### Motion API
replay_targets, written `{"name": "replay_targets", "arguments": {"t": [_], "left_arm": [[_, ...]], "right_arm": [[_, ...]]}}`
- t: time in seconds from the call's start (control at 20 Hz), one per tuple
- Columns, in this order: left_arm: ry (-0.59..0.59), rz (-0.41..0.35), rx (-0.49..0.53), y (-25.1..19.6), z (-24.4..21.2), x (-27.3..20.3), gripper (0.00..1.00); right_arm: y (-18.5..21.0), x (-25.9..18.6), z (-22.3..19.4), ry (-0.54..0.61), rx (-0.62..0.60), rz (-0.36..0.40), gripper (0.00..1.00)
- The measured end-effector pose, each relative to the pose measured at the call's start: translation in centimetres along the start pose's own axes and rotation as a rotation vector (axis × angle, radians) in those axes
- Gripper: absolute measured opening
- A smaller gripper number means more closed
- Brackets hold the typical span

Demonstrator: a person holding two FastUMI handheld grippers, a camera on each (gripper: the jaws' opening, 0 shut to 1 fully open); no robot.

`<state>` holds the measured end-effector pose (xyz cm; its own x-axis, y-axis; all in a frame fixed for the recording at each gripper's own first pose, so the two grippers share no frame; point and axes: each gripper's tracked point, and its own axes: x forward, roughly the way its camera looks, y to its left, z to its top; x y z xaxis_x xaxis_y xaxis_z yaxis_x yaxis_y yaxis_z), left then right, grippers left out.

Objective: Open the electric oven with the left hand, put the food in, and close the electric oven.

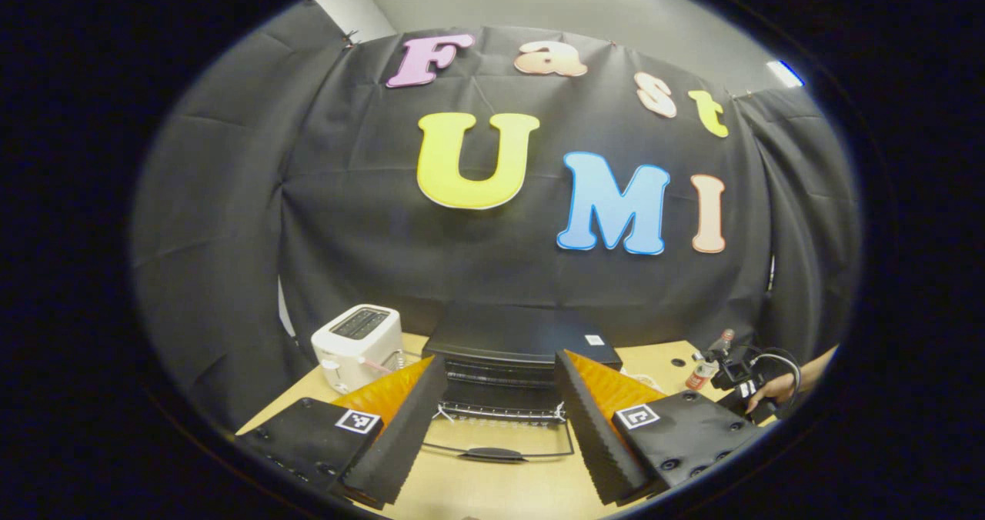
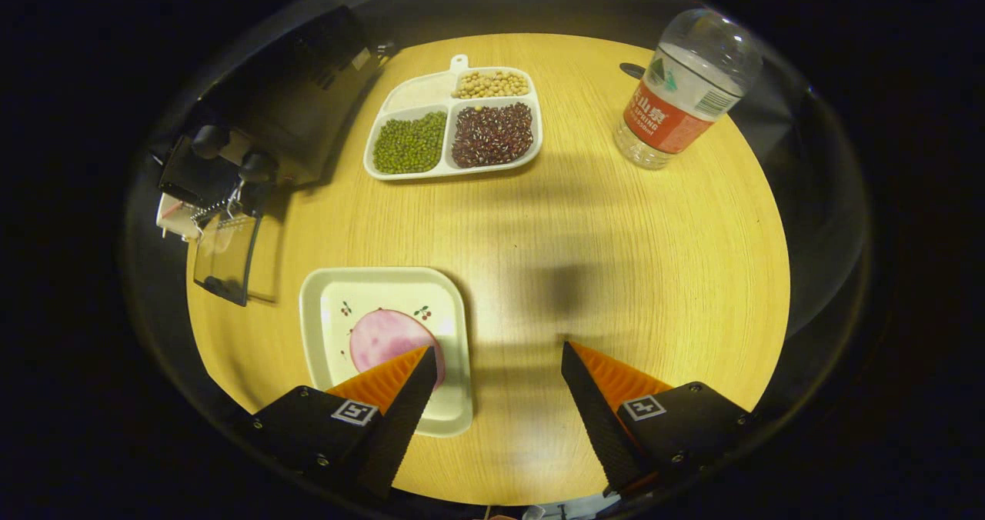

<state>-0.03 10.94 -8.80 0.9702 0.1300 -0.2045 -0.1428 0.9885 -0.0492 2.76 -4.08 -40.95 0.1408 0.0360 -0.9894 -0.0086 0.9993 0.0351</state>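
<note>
In the left gripper view my left hand-held gripper [image 1: 496, 412] hangs released over the bare surface [image 1: 500, 489], toaster [image 1: 358, 345] to its left; the black electric oven [image 1: 517, 366] sits ahead between my fingers, door [image 1: 496, 437] dropped open. In the right gripper view my right hand-held gripper [image 2: 496, 397] is also released, its left finger above the plate [image 2: 385, 343] carrying the pink food [image 2: 385, 335]. Beyond sit a bean tray [image 2: 454, 124] and bottle [image 2: 685, 93], open wood between.

Left tool [image 1: 499, 412] and right tool [image 2: 496, 397] both gape, fingers wide apart – a hand [image 1: 773, 389] grips the right one
</note>
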Motion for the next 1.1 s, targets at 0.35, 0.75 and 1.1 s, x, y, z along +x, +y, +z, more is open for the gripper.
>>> {"name": "replay_targets", "arguments": {"t": [0.35,0.75,1.1], "left_arm": [[0.010,0.019,-0.018,0.5,-0.4,-0.9,0.95],[-0.001,-0.032,0.004,-1.2,0.4,-0.5,0.91],[-0.003,-0.034,0.009,-0.4,1.0,-1.3,1.00]], "right_arm": [[0.5,1.1,0.1,0.016,-0.064,-0.036,0.96],[1.9,0.8,-0.5,-0.001,-0.009,0.086,0.01],[3.9,0.1,-3.5,0.032,0.343,0.396,0.01]]}}
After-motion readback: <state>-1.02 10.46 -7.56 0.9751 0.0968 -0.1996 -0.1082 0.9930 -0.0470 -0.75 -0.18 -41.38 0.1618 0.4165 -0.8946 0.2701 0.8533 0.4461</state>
